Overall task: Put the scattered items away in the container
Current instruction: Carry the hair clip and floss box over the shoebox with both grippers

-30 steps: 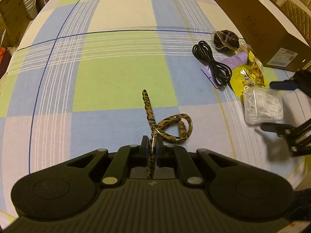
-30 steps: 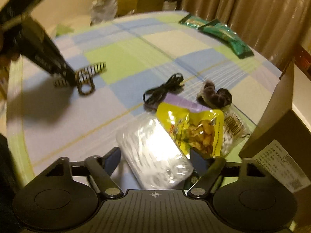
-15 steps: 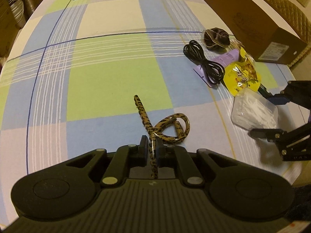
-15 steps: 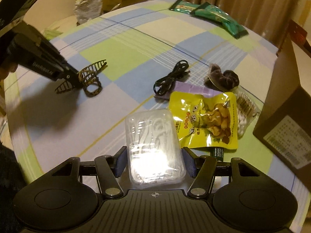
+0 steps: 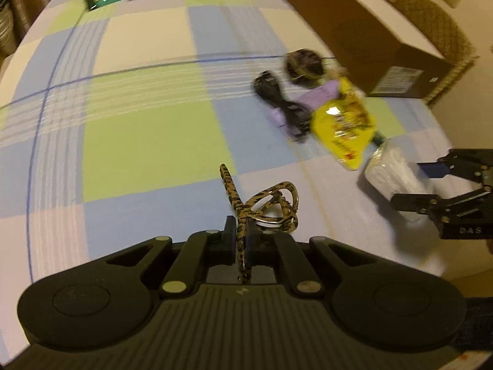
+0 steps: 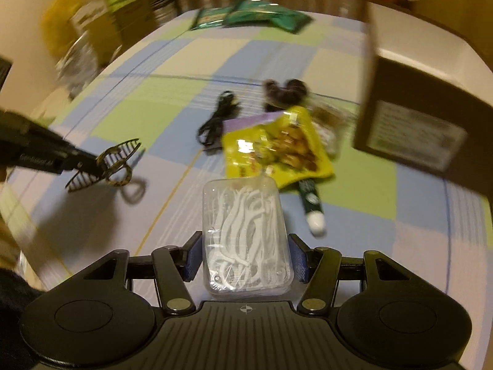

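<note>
Right wrist view: the right gripper [image 6: 245, 262] brackets a clear box of floss picks [image 6: 246, 240], its blue pads at the box's sides; whether they press is hard to tell. At nine o'clock the left gripper [image 6: 78, 166] is clamped on a leopard-print hair claw [image 6: 115, 166], lifted above the checked tablecloth [image 6: 148, 117]. Toward twelve o'clock lie a yellow snack packet [image 6: 277, 151], a small green tube [image 6: 311, 200], a black cable [image 6: 218, 120] and a dark scrunchie [image 6: 285, 91]. At two o'clock stands the cardboard box [image 6: 413, 117]; green packets [image 6: 249, 15] lie farthest off.
</note>
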Demonstrator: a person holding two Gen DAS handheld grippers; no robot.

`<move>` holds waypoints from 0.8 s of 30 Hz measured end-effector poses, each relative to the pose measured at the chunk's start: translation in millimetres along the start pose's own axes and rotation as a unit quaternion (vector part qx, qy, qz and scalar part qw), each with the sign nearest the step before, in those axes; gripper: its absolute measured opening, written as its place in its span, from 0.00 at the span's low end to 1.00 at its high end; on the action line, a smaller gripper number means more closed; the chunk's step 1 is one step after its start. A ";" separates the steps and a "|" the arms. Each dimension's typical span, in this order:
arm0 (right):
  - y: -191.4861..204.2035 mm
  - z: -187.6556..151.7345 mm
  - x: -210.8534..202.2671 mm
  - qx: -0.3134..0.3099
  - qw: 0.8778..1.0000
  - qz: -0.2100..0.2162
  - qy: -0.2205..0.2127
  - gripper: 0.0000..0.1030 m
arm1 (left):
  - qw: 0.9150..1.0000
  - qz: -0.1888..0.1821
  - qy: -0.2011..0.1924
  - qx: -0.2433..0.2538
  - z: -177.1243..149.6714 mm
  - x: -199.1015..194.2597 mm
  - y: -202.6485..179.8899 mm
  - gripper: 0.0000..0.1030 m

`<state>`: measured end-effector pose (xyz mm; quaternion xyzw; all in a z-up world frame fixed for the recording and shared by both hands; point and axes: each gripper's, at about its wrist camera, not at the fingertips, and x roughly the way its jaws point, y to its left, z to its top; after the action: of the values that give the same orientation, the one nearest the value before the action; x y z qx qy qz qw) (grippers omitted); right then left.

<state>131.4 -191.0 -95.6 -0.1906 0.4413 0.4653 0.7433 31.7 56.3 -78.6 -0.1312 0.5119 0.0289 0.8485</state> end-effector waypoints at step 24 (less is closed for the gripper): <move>-103.1 1.1 -96.9 0.149 0.986 -0.041 -0.066 0.53 | 0.985 -0.146 -0.073 0.050 95.6 -20.0 -114.2 0.03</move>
<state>203.4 -291.9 -27.4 -0.0645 0.4473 0.3754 0.8092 125.5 -28.0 3.2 -0.1595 0.4246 -0.1114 0.8842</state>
